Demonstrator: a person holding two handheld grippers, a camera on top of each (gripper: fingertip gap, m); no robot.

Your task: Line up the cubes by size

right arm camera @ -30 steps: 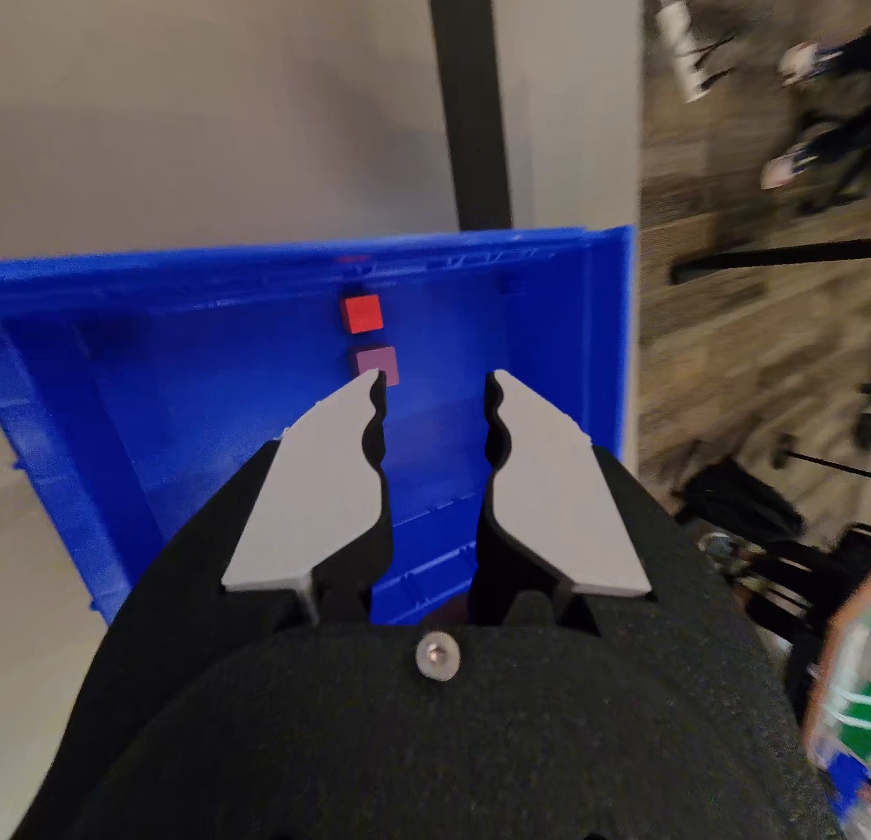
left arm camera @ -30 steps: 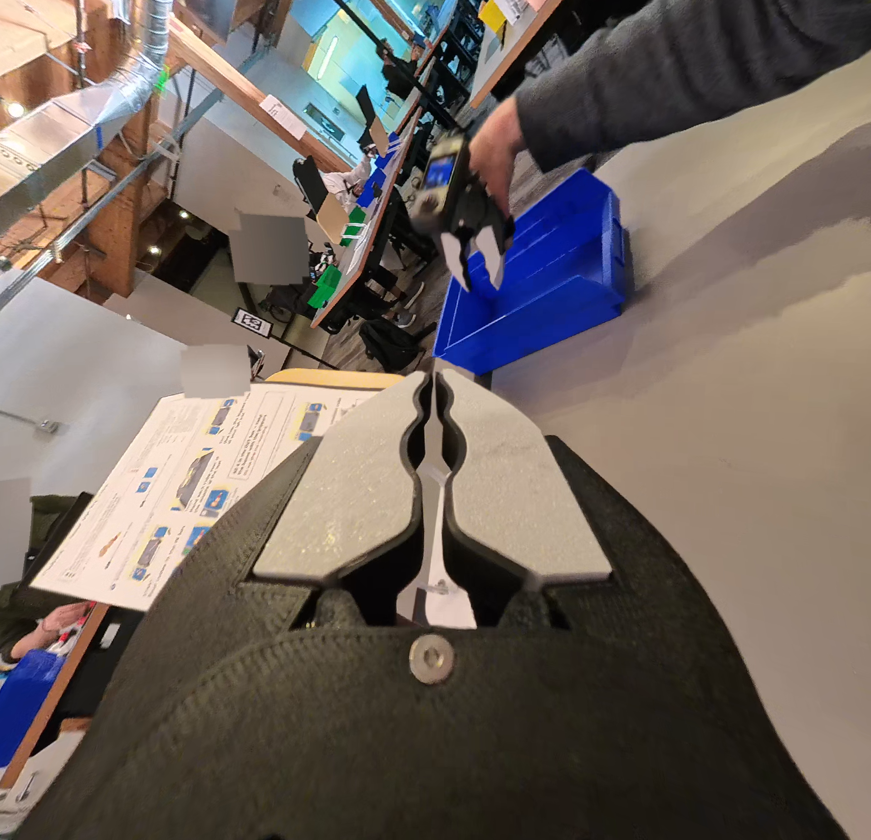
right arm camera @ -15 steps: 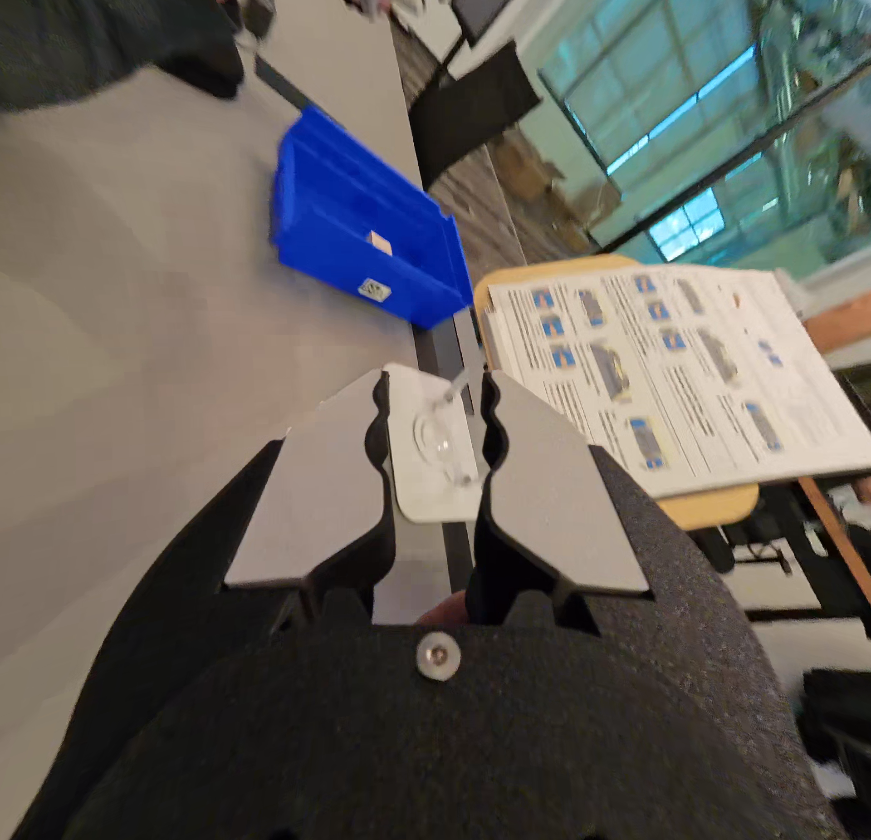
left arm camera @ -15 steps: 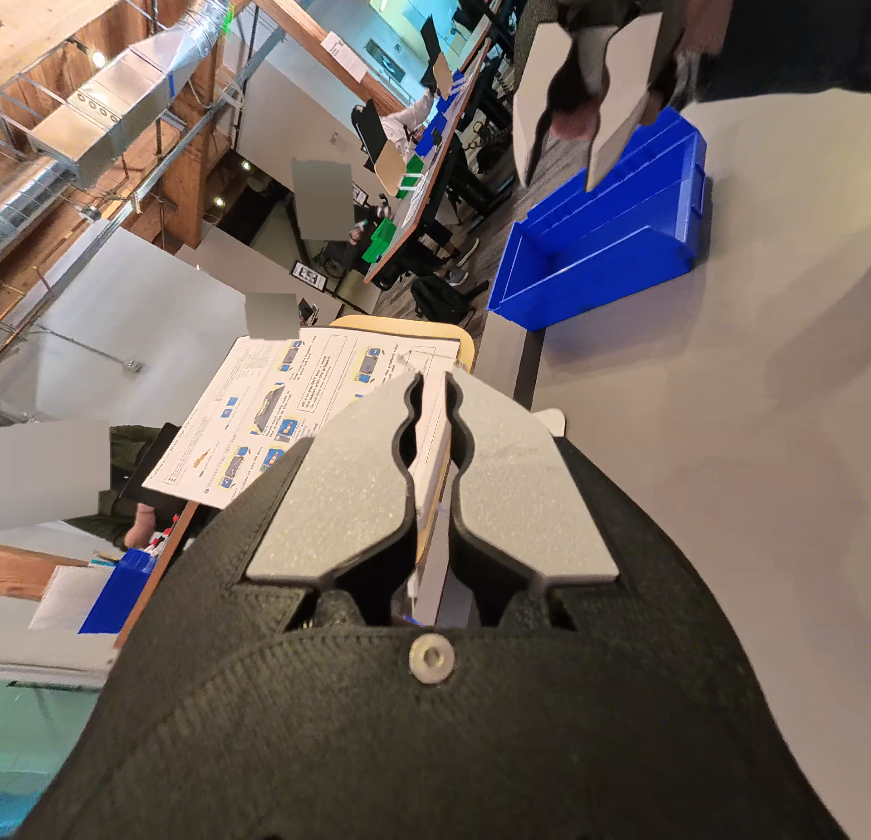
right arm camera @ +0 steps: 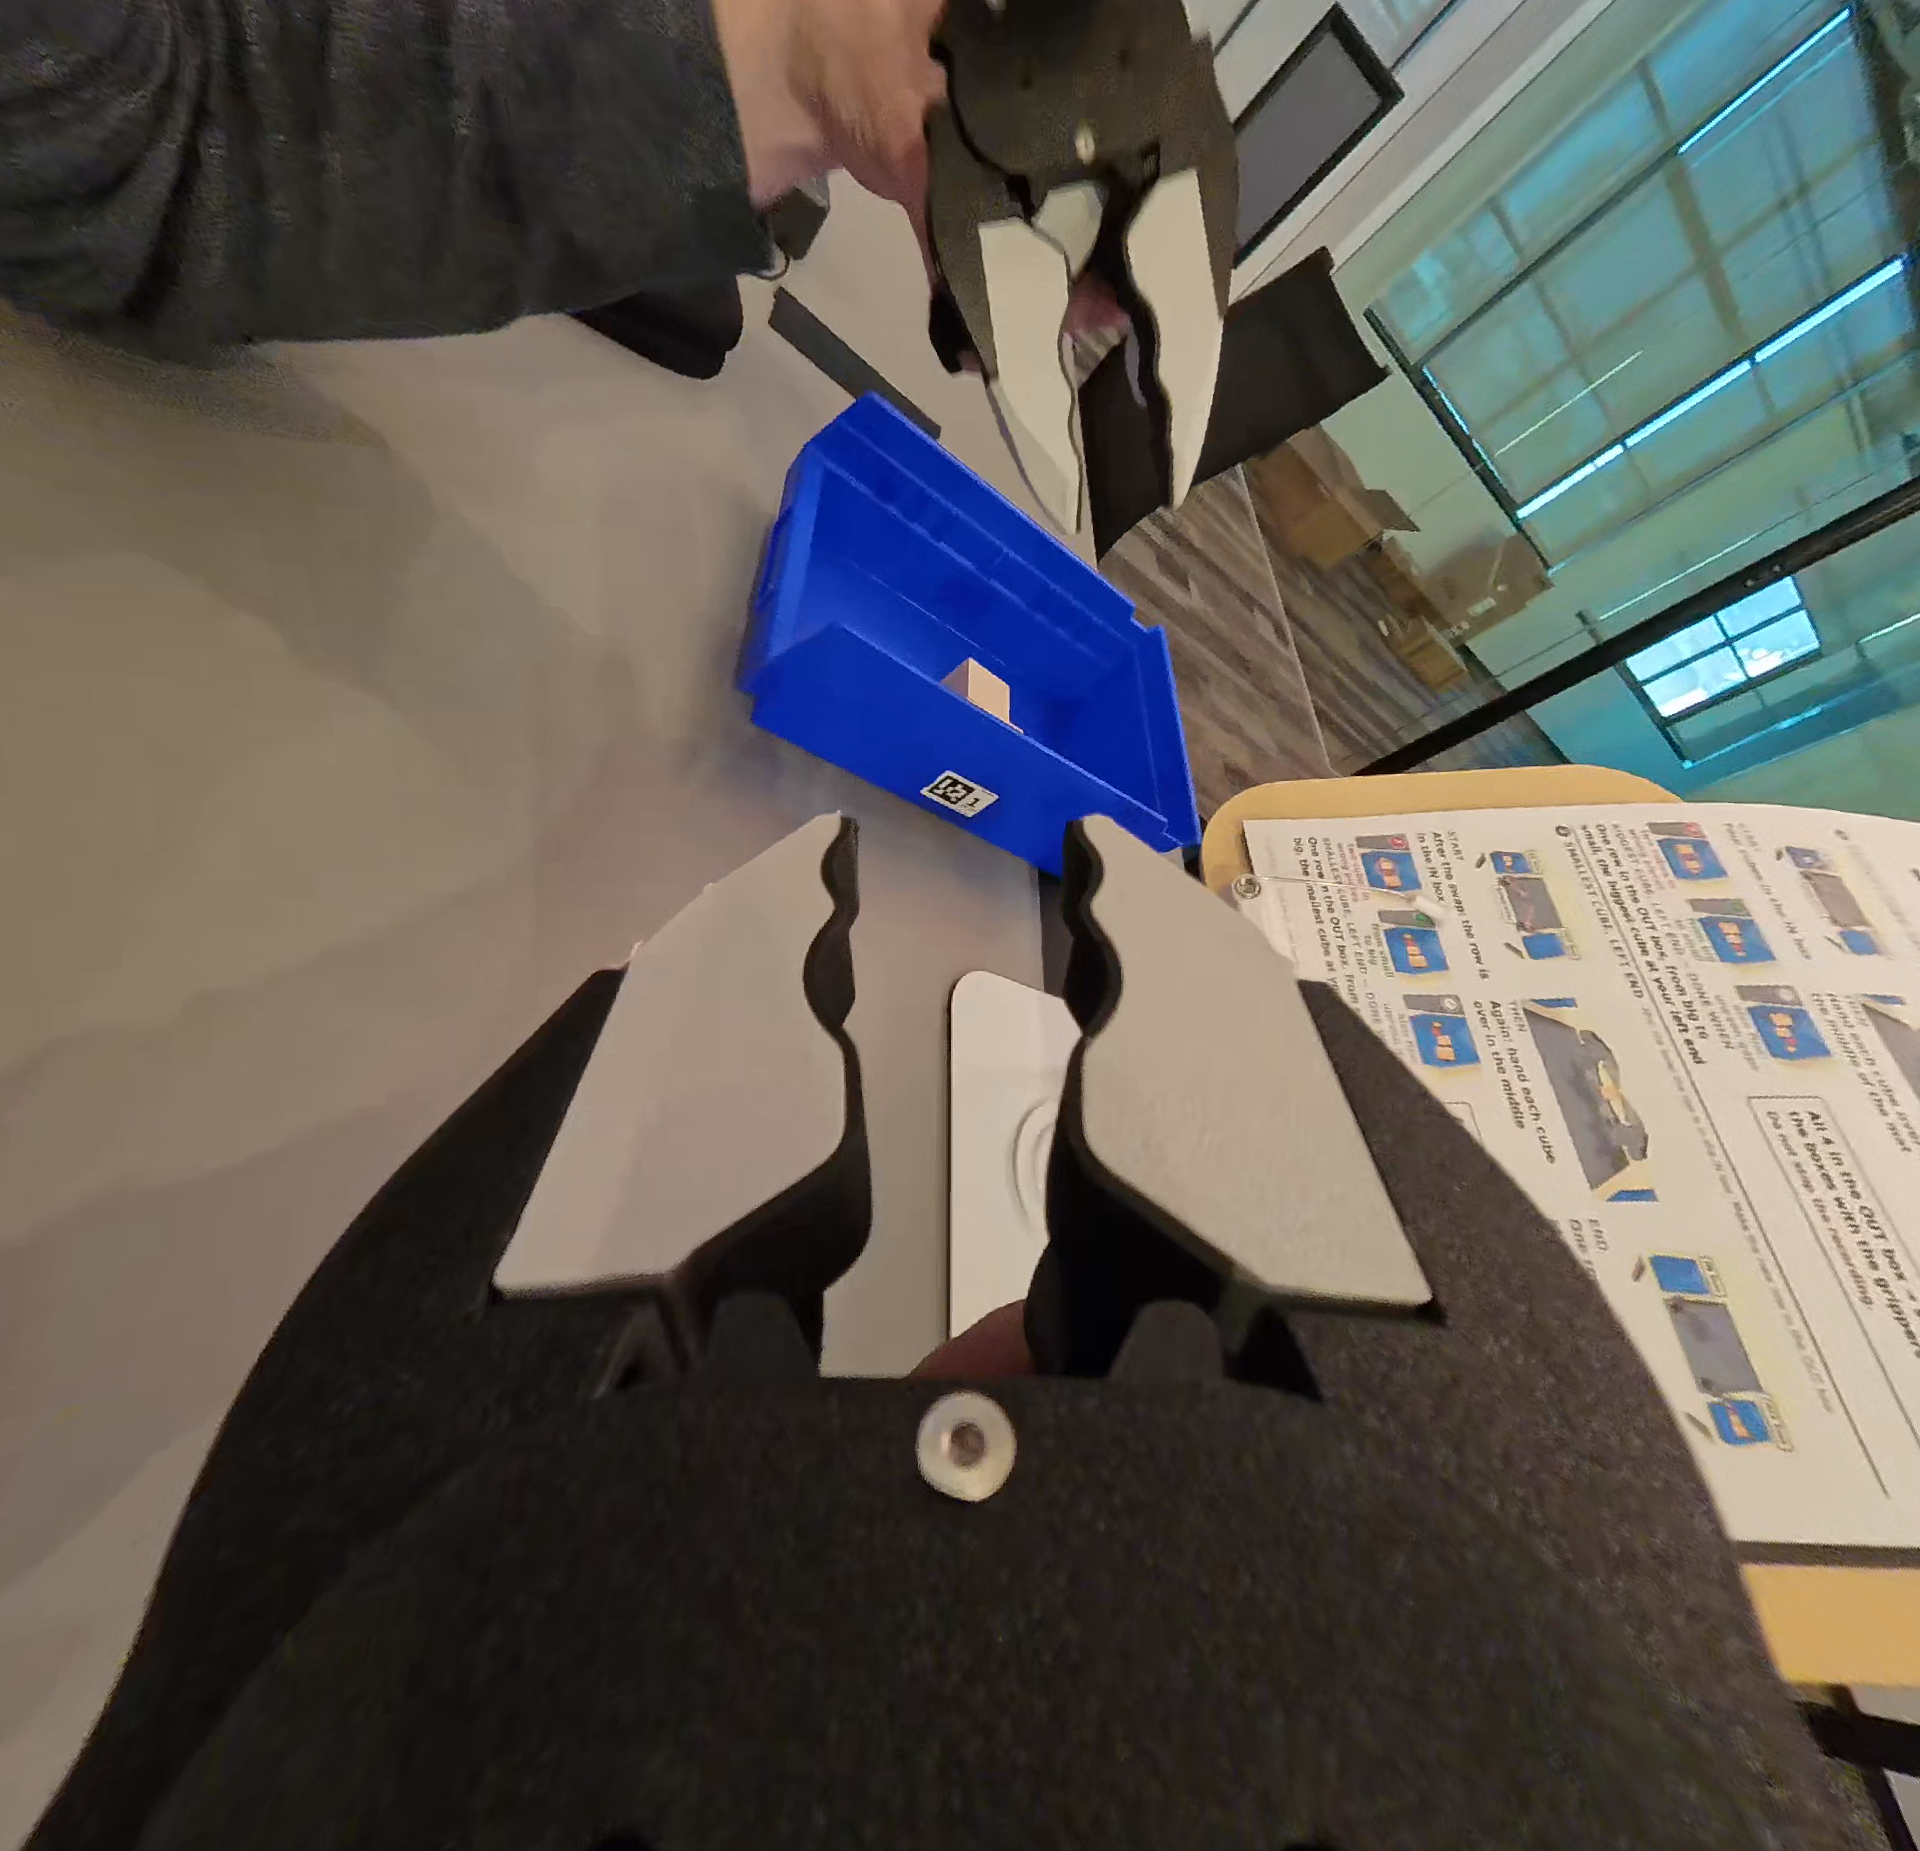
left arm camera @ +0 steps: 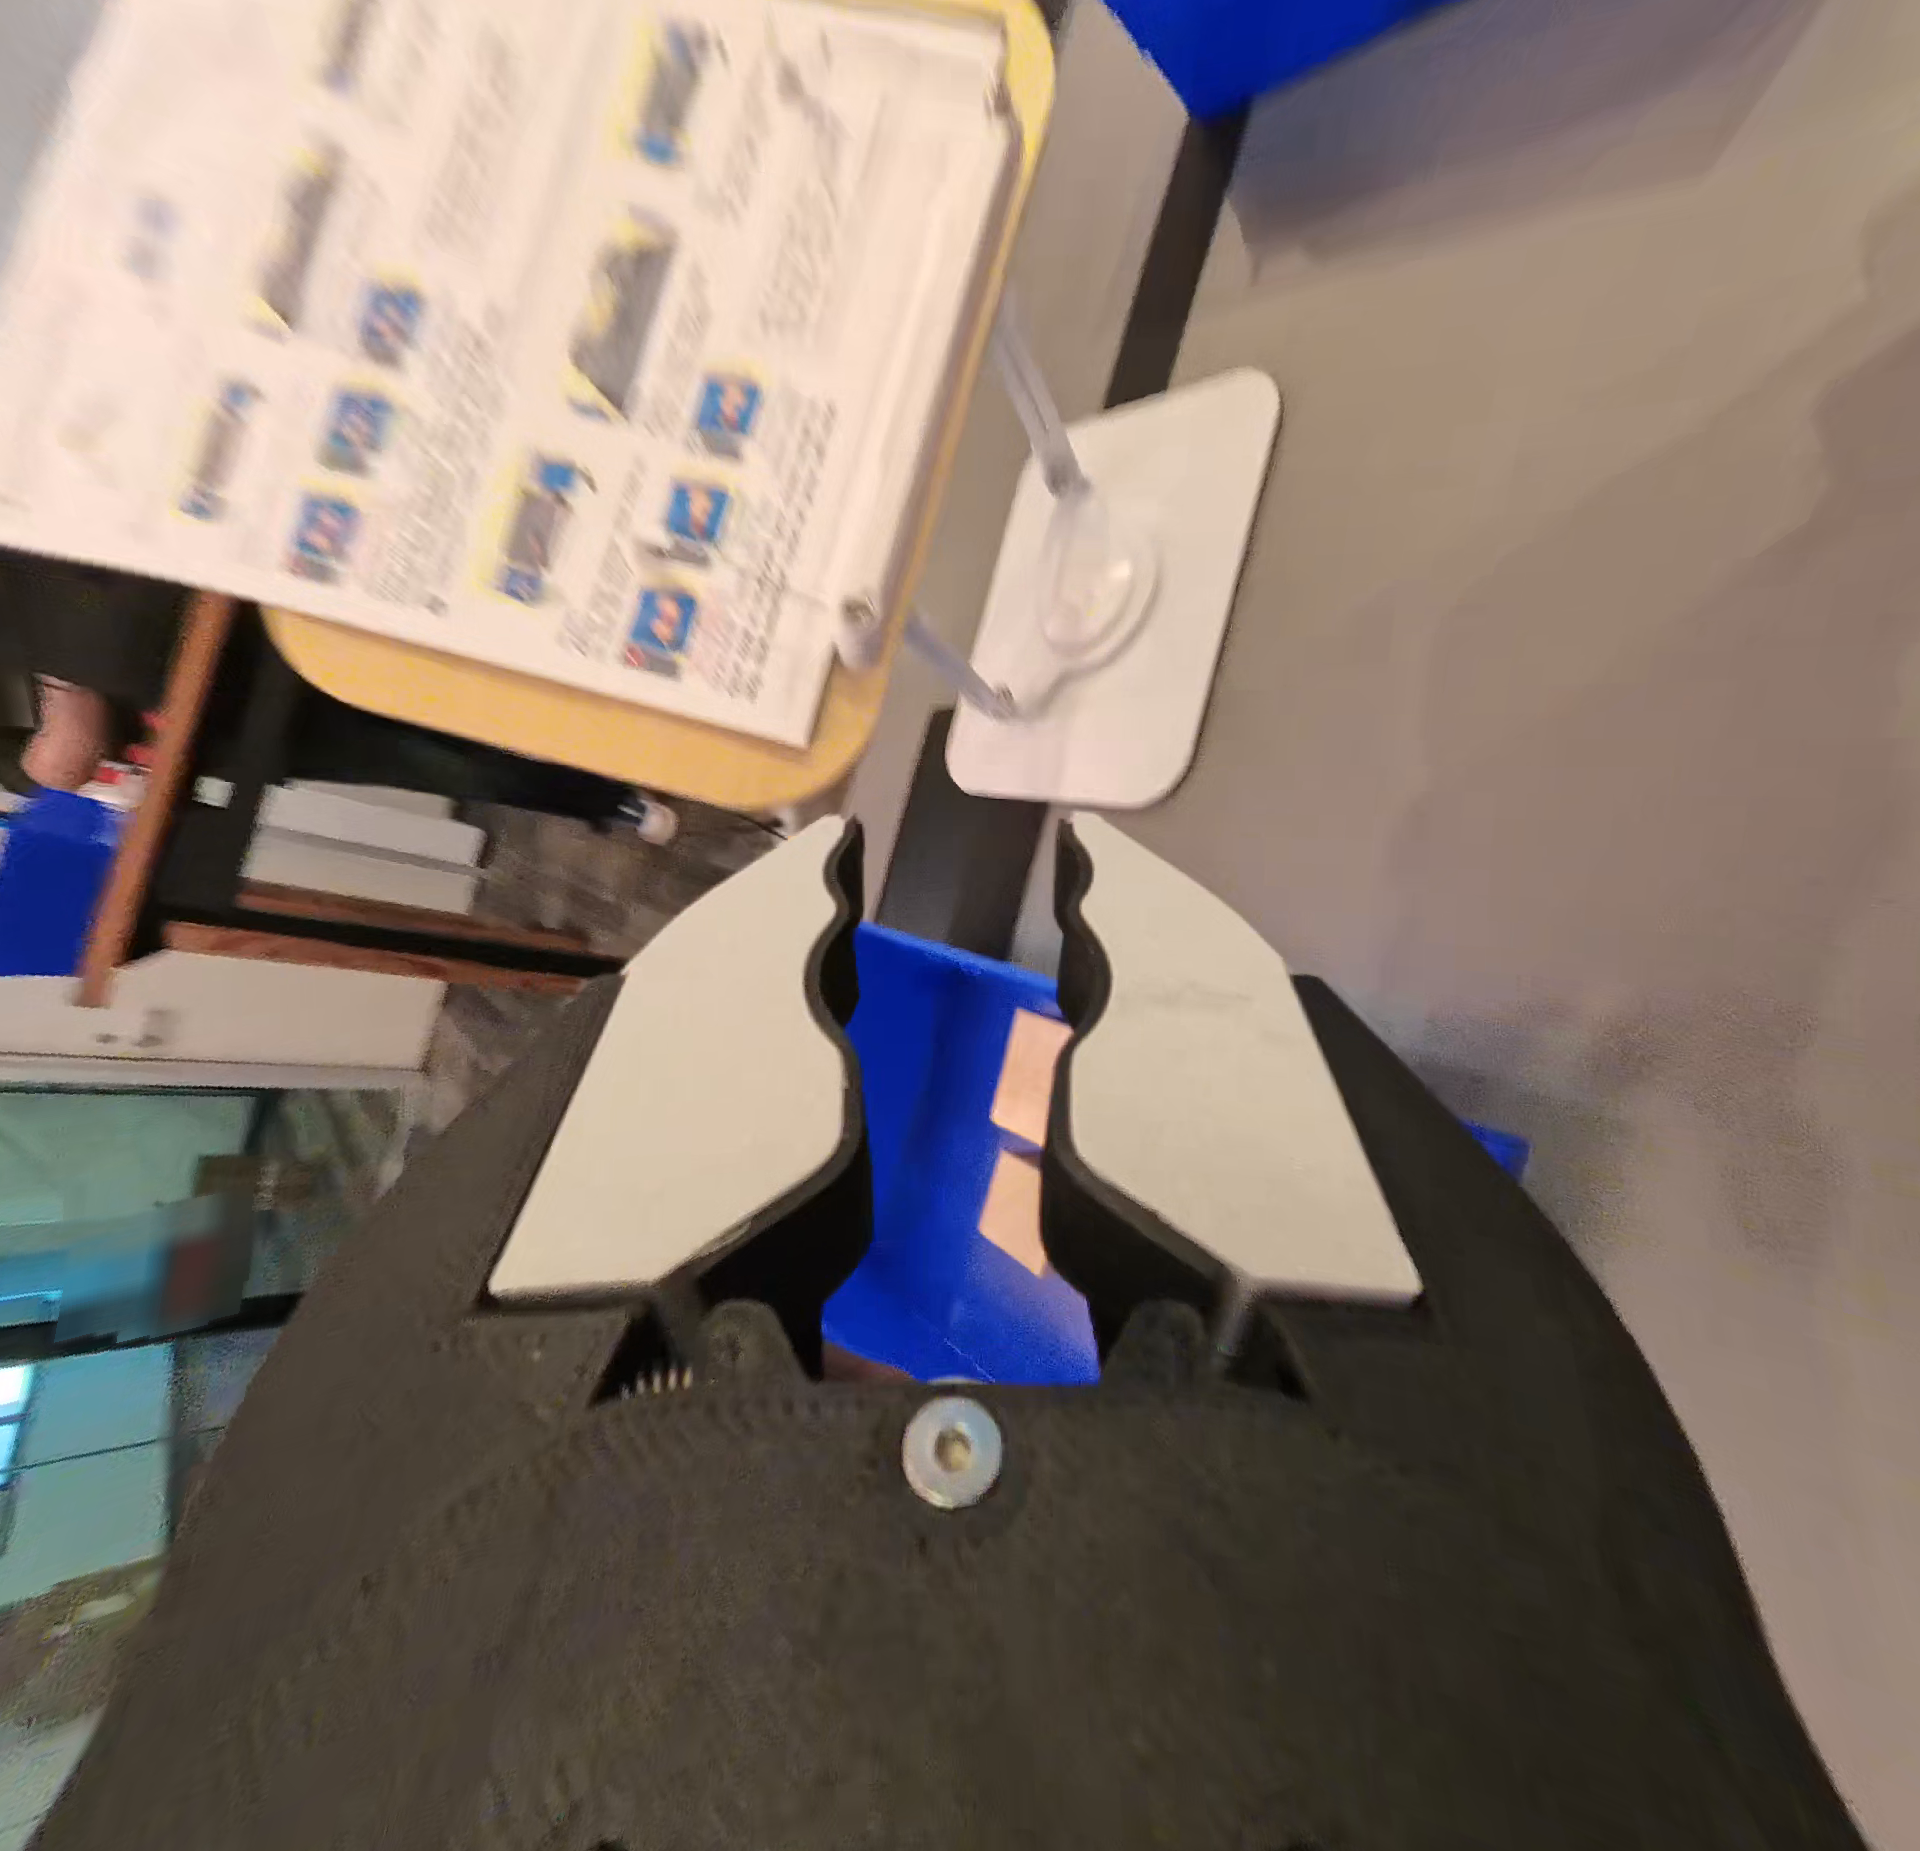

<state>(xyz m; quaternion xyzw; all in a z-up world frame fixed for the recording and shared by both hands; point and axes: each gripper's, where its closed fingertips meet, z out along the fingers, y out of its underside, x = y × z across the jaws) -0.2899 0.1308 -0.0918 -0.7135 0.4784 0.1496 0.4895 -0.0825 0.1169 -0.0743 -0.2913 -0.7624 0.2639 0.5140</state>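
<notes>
In the left wrist view my left gripper is open and empty. It hangs over a blue bin. Pale wooden cube faces show in the bin between the fingers, partly hidden by the right finger. In the right wrist view my right gripper is open and empty, low over the grey table. The same blue bin stands ahead with a pale cube inside. The left gripper hangs open above that bin, held by a hand.
A second blue bin lies at the top edge. A white stand plate sits at the table edge and holds a yellow board with an instruction sheet. A dark table seam runs beside it. The floor drops off beyond. The grippers' ends are close to 20 cm from one another.
My left gripper has opened from shut and swung down over the bin with the pale cube. My right gripper stayed open and turned away from the bin with red and purple cubes.
</notes>
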